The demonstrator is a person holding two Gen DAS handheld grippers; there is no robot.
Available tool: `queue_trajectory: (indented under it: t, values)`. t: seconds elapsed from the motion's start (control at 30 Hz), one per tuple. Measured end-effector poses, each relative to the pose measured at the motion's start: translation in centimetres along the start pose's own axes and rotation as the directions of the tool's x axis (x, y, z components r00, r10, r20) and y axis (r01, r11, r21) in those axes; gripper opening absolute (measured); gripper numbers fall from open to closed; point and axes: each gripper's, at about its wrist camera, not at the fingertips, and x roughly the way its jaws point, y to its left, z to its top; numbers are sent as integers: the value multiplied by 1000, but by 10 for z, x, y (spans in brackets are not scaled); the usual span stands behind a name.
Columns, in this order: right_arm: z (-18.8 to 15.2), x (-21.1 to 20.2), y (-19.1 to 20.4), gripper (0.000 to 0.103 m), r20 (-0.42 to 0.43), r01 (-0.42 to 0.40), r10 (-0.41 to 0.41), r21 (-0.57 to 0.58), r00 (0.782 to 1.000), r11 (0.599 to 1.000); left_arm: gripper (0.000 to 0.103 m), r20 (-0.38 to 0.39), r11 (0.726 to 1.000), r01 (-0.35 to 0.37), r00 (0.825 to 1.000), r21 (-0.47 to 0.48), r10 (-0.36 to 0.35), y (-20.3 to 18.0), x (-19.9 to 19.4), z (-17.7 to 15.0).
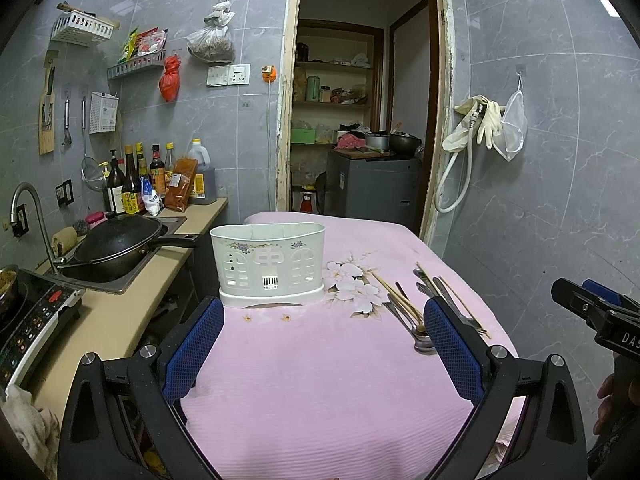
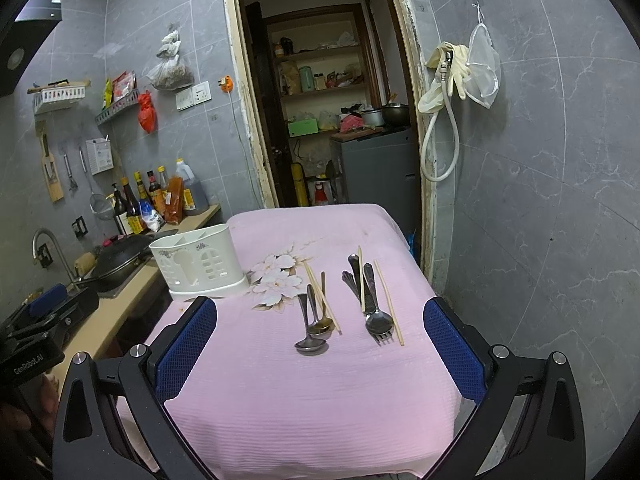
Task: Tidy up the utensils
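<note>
A white plastic utensil holder (image 1: 269, 265) stands on the pink tablecloth (image 1: 320, 380); it also shows in the right wrist view (image 2: 200, 261) at the cloth's left edge. Two groups of utensils lie on the cloth: spoons with chopsticks (image 2: 316, 320) and a spoon, fork and chopsticks (image 2: 374, 304). In the left wrist view they lie right of the holder (image 1: 416, 312). My left gripper (image 1: 324, 354) is open and empty, in front of the holder. My right gripper (image 2: 320, 354) is open and empty, just short of the utensils.
A counter on the left carries a black wok (image 1: 116, 246), an induction cooker (image 1: 32, 312), a tap (image 1: 28, 204) and bottles (image 1: 160, 176). A doorway (image 1: 360, 112) lies behind the table. A tiled wall (image 2: 540, 200) with a hose and gloves is close on the right.
</note>
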Motion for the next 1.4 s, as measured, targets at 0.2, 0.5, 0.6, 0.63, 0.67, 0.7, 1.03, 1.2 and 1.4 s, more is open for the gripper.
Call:
queue_trajectory:
  t: [0.2, 0.5, 0.6, 0.63, 0.67, 0.7, 1.03, 1.2, 1.4]
  values:
    - [0, 0, 0, 103, -1, 0, 0, 2, 1000, 1000, 98, 0, 1000, 0, 1000, -2, 0, 0, 1, 0]
    - [0, 3, -1, 103, -3, 1, -1, 4, 1000, 1000, 98, 1, 1000, 0, 1000, -1, 0, 0, 0, -1]
    - [0, 3, -1, 103, -3, 0, 0, 4, 1000, 1000, 98, 0, 1000, -1, 1000, -1, 1, 0, 0, -1]
    - [0, 3, -1, 103, -3, 0, 0, 3, 1000, 1000, 98, 0, 1000, -1, 1000, -2, 1, 0, 1, -1]
    - [0, 3, -1, 103, -3, -1, 1, 4, 1000, 1000, 98, 0, 1000, -1, 1000, -2, 1, 0, 0, -1]
    - [0, 3, -1, 103, -4, -3, 3, 5, 1000, 1000, 98, 0, 1000, -1, 1000, -2, 1, -1, 1, -1]
    - [1, 11, 0, 103, -9, 13, -13, 6, 1000, 1000, 98, -4, 1000, 8, 1000, -1, -8, 2, 8, -3]
    - [5, 14, 6, 103, 3, 23, -23, -2, 1000, 1000, 98, 20, 1000, 20, 1000, 13, -20, 4, 13, 2]
    - [10, 19, 6, 103, 23, 56, -56, 14, 998, 998, 98, 19, 999, 42, 999, 34, -43, 3, 25, 11]
